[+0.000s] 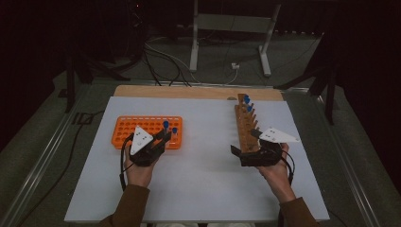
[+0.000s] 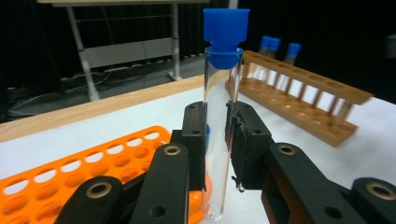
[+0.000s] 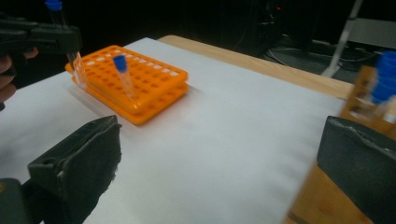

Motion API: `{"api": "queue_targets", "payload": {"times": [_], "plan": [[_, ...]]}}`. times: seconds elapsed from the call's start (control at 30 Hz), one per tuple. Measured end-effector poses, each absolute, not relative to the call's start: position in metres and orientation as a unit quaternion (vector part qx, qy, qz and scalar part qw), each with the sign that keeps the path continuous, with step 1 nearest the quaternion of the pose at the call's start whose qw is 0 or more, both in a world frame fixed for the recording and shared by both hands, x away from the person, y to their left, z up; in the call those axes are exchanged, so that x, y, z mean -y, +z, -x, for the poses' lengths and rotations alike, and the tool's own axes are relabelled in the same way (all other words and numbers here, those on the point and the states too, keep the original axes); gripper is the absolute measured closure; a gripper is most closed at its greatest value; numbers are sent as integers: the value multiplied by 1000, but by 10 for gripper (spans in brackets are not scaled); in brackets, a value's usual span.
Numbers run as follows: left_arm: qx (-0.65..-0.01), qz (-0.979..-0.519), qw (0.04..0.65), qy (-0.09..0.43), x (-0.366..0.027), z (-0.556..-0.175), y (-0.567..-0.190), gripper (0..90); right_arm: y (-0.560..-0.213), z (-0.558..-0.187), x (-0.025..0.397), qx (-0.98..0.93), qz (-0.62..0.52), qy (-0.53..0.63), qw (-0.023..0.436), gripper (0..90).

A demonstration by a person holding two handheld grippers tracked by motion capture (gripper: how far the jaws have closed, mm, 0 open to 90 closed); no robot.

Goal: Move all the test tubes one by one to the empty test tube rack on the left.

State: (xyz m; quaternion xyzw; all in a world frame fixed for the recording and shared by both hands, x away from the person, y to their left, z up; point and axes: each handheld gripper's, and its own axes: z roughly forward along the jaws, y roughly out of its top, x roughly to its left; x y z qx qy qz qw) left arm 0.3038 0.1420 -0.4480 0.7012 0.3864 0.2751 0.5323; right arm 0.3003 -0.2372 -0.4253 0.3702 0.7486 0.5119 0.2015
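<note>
Now your left gripper (image 2: 216, 140) jaws pinch the blue-capped test tube (image 2: 219, 116) standing straight up, just beside the orange rack (image 2: 70, 179), while your right gripper (image 3: 224, 172) jaws gape wide and empty.

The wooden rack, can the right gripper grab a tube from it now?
Probably yes. The right gripper is open at the near end of the wooden rack, and nothing blocks the blue-capped tubes at the far end.

left tool (image 2: 216, 140) clamped, right tool (image 3: 219, 163) jaws apart
</note>
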Motion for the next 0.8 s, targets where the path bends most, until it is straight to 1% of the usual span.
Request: {"api": "queue_targets", "payload": {"times": [0.13,0.37,0.63,0.8], "plan": [[-396,-700,526,278,-141,-315,-455,782,-427,-295,252,-743,-378,511,209,1],[-416,-695,516,279,-138,-331,-467,783,-425,-293,263,-733,-386,518,213,1],[-435,-691,507,276,-136,-343,-480,782,-427,-294,266,-731,-389,520,211,1],[-431,-703,495,275,-134,-344,-486,782,-430,-295,267,-732,-391,517,209,1]]}}
